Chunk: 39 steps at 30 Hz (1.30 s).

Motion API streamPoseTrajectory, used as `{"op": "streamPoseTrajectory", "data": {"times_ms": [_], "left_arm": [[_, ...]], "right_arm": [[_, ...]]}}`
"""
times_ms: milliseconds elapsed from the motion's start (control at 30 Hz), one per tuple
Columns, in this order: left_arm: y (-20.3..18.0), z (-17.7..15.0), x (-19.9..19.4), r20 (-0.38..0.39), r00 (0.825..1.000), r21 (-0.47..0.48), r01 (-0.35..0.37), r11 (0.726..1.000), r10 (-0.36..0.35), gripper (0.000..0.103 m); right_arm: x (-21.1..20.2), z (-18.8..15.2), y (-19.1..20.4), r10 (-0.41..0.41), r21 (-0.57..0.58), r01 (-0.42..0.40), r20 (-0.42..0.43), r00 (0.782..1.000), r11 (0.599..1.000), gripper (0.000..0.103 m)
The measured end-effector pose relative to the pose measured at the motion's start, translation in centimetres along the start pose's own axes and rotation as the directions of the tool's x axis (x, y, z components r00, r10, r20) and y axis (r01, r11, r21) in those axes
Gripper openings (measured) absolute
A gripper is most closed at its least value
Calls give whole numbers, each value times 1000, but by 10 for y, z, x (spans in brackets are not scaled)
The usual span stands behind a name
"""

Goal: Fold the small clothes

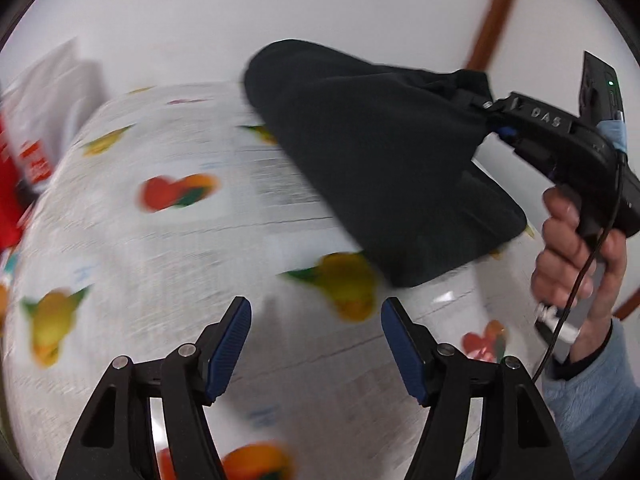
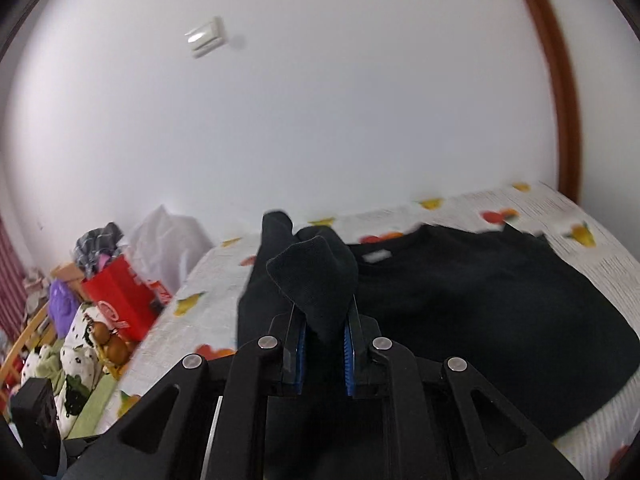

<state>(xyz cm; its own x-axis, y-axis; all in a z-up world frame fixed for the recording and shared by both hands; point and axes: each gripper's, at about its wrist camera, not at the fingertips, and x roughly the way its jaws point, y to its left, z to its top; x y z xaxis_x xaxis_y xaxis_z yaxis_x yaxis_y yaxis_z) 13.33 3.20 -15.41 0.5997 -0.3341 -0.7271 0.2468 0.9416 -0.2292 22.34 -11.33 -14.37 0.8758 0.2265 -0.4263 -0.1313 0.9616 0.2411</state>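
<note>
- Black knit fabric, a small dark jumper (image 2: pixel 460 312), lies spread over the fruit-printed white cloth (image 1: pixel 160 248) that covers the bed, most of it towards the far right corner by the wall.
- The right gripper (image 2: pixel 324 356) is clenched on a bunched fold of that jumper, blue pads pressed on the cloth from both sides, with a tongue of knit standing up above the jaws.
- From the left wrist view that same gripper (image 1: pixel 494 120) is out to the right, carried by a hand (image 1: pixel 576 256) in a pale blue fleece sleeve (image 1: pixel 592 408), and the garment hangs from it in a dark drape above the cloth.
- The left gripper (image 1: pixel 316 356) is released, jaws apart with nothing between them, poised above the printed cloth near the jumper's hanging lower edge.
- My read: one side is being lifted across to make a fold.
- To do it well, carry the pinched edge level over the body of the jumper so the fold line runs straight.
- The free left gripper could pin or pinch the opposite edge, which should stop the whole piece sliding.
- Lower before letting go; dropped from a height, loose knit would likely land rumpled.
- A red bag (image 2: pixel 124 300) and heaped laundry sit past the bed's left edge, well apart.
</note>
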Motion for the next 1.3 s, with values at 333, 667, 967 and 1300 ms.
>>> {"op": "streamPoseTrajectory", "data": {"times_ms": [333, 667, 967, 1300], "left_arm": [[-68, 19, 71, 11, 991, 112, -134, 985, 133, 67], [-74, 18, 74, -38, 993, 129, -104, 986, 110, 68], [-95, 15, 69, -14, 998, 161, -56, 985, 59, 67], [-112, 25, 90, -40, 996, 137, -77, 988, 83, 70]], "right_arm": [[-1, -38, -64, 39, 70, -34, -81, 996, 997, 14], [-25, -51, -139, -6, 225, 12, -28, 1000, 974, 12], [-20, -48, -158, 13, 209, 7, -98, 995, 978, 48], [47, -41, -147, 24, 224, 29, -227, 974, 974, 44]]}}
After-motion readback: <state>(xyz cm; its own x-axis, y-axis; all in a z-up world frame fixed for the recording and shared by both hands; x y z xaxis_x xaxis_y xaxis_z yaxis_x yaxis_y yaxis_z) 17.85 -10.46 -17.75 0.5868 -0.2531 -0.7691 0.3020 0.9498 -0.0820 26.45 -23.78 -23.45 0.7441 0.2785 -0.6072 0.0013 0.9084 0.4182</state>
